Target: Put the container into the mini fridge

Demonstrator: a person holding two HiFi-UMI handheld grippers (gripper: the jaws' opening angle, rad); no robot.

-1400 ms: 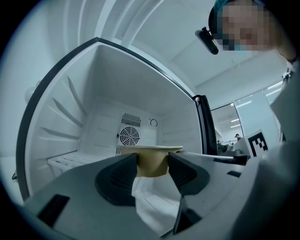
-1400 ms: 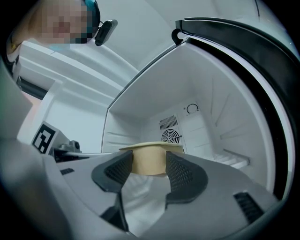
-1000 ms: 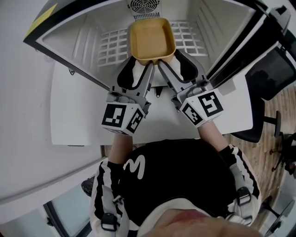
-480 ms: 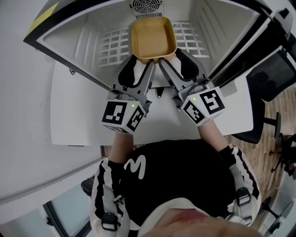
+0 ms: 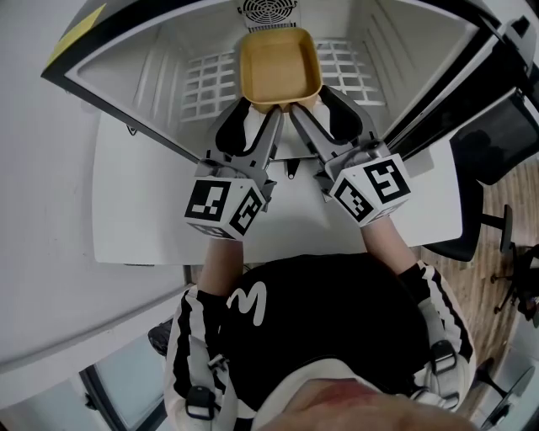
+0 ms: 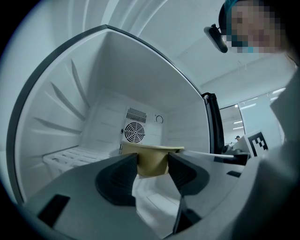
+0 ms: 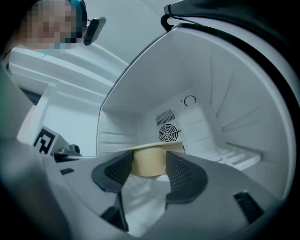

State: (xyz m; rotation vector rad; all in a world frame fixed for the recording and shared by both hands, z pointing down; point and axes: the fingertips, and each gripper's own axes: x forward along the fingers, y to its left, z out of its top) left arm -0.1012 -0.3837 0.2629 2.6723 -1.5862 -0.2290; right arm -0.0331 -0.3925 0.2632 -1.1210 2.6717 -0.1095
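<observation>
You've got the shallow square tan plastic container (image 5: 278, 67) inside the open white mini fridge (image 5: 152, 59), over the middle of the white wire shelf (image 5: 202, 84) and close to its back edge, just in front of the round fan grille (image 5: 261, 10). The left gripper (image 5: 263, 111) has its jaws closed on the container's near left corner, and the right gripper (image 5: 310, 108) has its jaws closed on the near right corner; both gripper views show dark ribbed pads pressed against the tan walls. From these views I can't tell whether the base is already sitting on the shelf or hanging just above it. That's the risk: if you let go with the base off the wires, it drops and may tip or skid. Both grips sit on the near side only, so the far edge has no support and could sag. If one side releases first, I'd expect the container to swing on the other corner. Push deeper and the far rim may knock the fan grille. Around you, the ribbed side walls stand well apart from the container. The fridge door (image 5: 438, 93) hangs open by your right gripper. The white tabletop (image 5: 152, 210) carries the fridge, and a black office chair (image 5: 497, 143) stands off its right edge, clear of your path.
</observation>
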